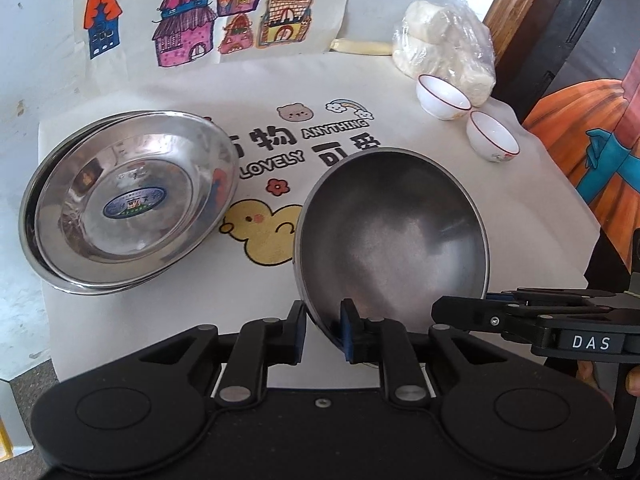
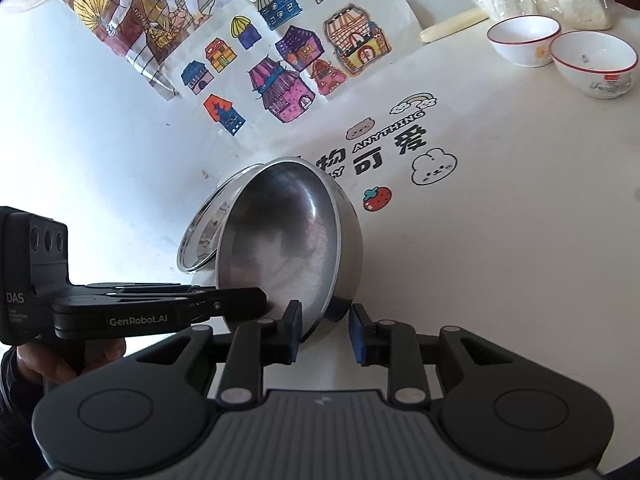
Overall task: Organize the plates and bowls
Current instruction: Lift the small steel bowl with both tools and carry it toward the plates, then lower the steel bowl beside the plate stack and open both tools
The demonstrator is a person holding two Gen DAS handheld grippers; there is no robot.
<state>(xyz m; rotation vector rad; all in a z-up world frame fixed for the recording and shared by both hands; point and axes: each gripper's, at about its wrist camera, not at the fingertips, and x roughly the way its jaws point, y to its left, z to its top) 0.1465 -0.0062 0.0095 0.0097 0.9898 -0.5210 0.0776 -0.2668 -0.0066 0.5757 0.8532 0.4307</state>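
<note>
Your left wrist view shows what the right one half hides: the stack of shallow round stainless-steel plates (image 1: 128, 200) sits flat on the left of the worktop, the top one carrying an oval blue sticker at its centre. In your right wrist view only a sliver of those plates (image 2: 200, 236) shows behind the bowl. The right view alone shows the strawberry and cloud prints on the cloth and a large coloured drawing at far left.

The deep round stainless-steel bowl (image 1: 392, 236) is tilted up on its edge, mouth towards you, in the middle of the worktop just right of the plates. Your left tongs (image 1: 325, 330) are nearly closed and pinch the bowl's near rim between the blue pads. Your right tongs (image 2: 325, 332) stand part open, straddling the bowl's (image 2: 288, 248) rim; whether either pad touches it, you cannot tell.

The worktop's white printed cloth (image 1: 360, 92) shows a yellow chick and the words LOVELY ANYTHING. Far right stand two small white red-rimmed ceramic bowls (image 1: 468, 118) side by side, just beside a clear plastic bag of white blocks (image 1: 444, 48). A sheet of coloured house drawings (image 1: 208, 12) lies far off.
</note>
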